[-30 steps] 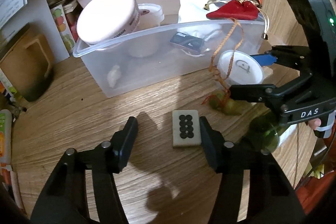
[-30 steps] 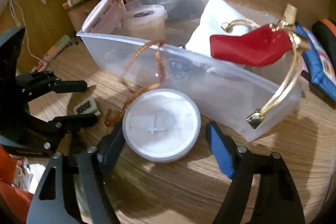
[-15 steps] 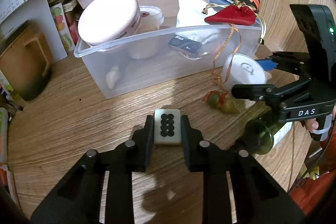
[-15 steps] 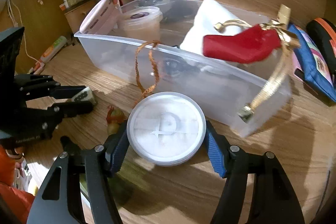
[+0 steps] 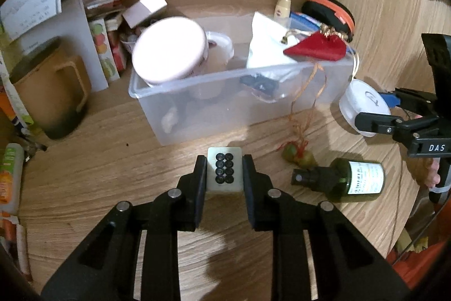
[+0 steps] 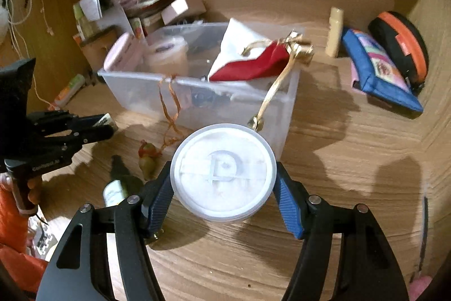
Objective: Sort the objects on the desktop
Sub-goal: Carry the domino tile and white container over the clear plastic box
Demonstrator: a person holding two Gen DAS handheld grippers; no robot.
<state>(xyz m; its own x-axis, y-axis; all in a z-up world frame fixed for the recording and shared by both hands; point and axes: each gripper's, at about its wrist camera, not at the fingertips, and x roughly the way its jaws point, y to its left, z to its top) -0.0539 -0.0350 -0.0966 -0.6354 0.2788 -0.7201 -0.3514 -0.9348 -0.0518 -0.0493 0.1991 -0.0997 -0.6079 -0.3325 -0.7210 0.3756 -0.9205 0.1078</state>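
plainly a crowded wooden desktop, with one clear plastic storage bin at the middle, already holding one big pink-lidded tub, one smaller lidded cup, one white cloth pouch and one red fabric pouch with gold cord draped over the rim. just in front of the bin's near right corner: one round white plastic tub with a translucent lid, pinched across its widest part by the right gripper, blue pads on opposite sides, lifted clear of the wood by the look of its shadow. probably light, stiff and a little slick on the curved wall; best squeezed at mid-height, not on the lid edge, which could pop. nearer the left side, also just in front of the bin: one small cream mahjong tile with eight black dots, clamped tight on its long edges by the left gripper. hard, dense, smooth; square grip on flat sides looks secure. also lying loose on the desk: one dark green spray bottle on its side, and one small green charm on orange cord trailing up over the bin wall.
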